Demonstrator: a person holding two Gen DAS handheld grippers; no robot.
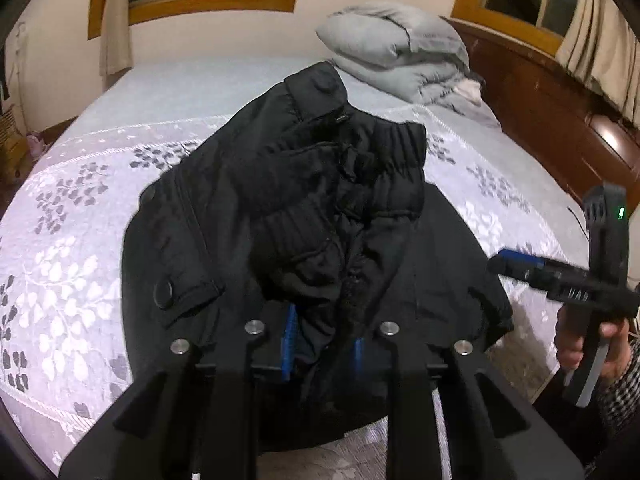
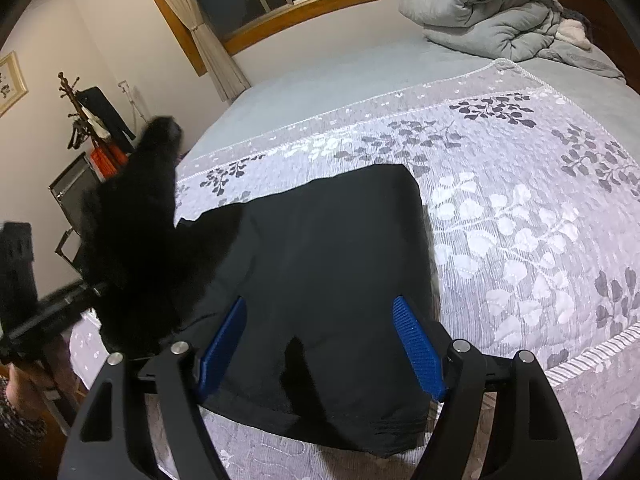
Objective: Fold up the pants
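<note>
Black padded pants (image 1: 320, 200) lie on the bed, their waistband end and buttoned pockets raised in a bunch toward the left wrist camera. My left gripper (image 1: 323, 347) is shut on that bunch, with dark cloth filling the narrow gap between its blue pads (image 1: 289, 340). In the right wrist view the lifted part stands as a blurred black flap (image 2: 136, 220) at the left, above the left gripper's body (image 2: 48, 308). The flat folded part of the pants (image 2: 328, 260) lies under my right gripper (image 2: 320, 346), which is open, its blue pads (image 2: 418, 348) wide apart and holding nothing. A hand holds the right gripper (image 1: 504, 264) at the right.
A folded grey duvet (image 1: 396, 48) sits at the bed's head by a dark wooden headboard (image 1: 540, 92). The floral bedspread (image 2: 520, 220) covers the bed, its near edge (image 2: 580, 364) just beyond my right gripper. A coat rack (image 2: 80, 120) and a dark framed panel stand left of the bed.
</note>
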